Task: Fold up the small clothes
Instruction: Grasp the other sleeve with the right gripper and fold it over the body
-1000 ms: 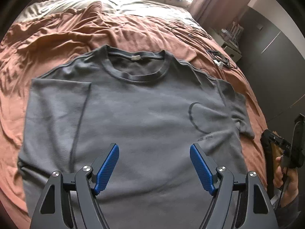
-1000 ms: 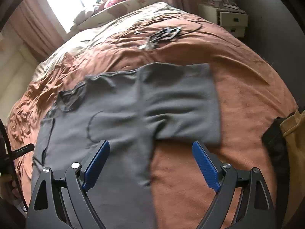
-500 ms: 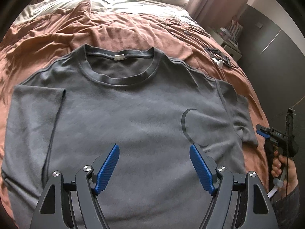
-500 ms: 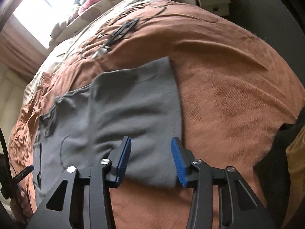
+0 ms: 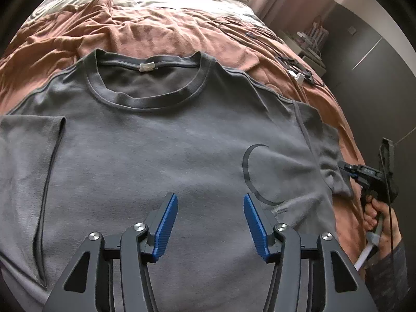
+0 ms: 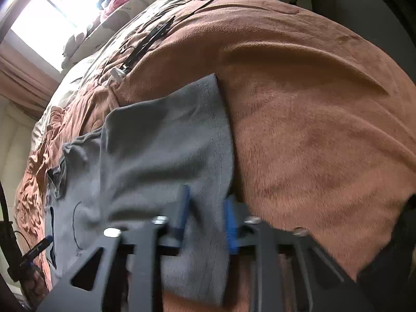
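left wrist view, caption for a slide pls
Left gripper closing over the flat grey t-shirt on a brown blanket.

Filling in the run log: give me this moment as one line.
left gripper: jaws closing above grey T-shirt, nothing pinched | right gripper: shut on sleeve edge | T-shirt flat on brown blanket

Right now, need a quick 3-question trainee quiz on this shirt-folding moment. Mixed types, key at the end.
1. True or false: the grey T-shirt lies spread out with its neck label showing.
2. The right gripper is shut on which thing? A: the sleeve. B: the collar. C: a cable.
3. What colour is the blanket under the shirt?
Key: 1 true. 2 A. 3 rust brown.
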{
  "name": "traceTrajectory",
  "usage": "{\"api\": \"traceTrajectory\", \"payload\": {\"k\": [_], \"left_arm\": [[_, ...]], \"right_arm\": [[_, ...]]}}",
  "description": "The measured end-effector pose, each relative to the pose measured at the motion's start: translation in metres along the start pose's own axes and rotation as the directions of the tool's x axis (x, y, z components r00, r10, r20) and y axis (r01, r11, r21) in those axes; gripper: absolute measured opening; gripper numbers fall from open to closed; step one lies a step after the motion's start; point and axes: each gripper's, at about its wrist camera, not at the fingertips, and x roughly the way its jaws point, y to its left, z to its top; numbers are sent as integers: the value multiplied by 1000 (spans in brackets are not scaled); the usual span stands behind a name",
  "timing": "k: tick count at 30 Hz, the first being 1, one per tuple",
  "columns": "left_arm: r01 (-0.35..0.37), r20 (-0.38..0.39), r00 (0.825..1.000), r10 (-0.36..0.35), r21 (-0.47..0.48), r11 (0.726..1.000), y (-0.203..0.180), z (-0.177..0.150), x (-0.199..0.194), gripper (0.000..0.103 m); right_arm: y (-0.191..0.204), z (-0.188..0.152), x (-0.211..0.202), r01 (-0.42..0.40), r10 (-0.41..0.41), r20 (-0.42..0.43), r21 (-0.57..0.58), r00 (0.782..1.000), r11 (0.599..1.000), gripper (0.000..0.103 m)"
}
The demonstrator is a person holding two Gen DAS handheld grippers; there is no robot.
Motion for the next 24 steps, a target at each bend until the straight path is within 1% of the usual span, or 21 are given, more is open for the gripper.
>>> {"api": "traceTrajectory", "payload": {"k": [2, 7, 12, 18, 24], "left_arm": [[7, 6, 1000, -7, -3, 1000, 1, 0, -4, 54], [7, 18, 1000, -7, -19, 1000, 8, 2, -11, 54], [22, 29, 999, -20, -45, 999, 18, 0, -21, 54], [16, 37, 999, -14, -64, 998, 35, -2, -36, 54], [5, 58, 998, 0, -90, 996, 58, -3, -57, 54]], "right_arm": [[-1, 2, -7, -28, 28, 26, -2, 999, 1000, 0], [26, 9, -28, -26, 32, 62, -98, 998, 995, 0], [58, 10, -40, -25, 38, 77, -164, 996, 986, 0], [105, 3, -43, -30, 49, 70, -252, 996, 967, 0], [145, -2, -34, -44, 65, 58, -310, 996, 950, 0]]}}
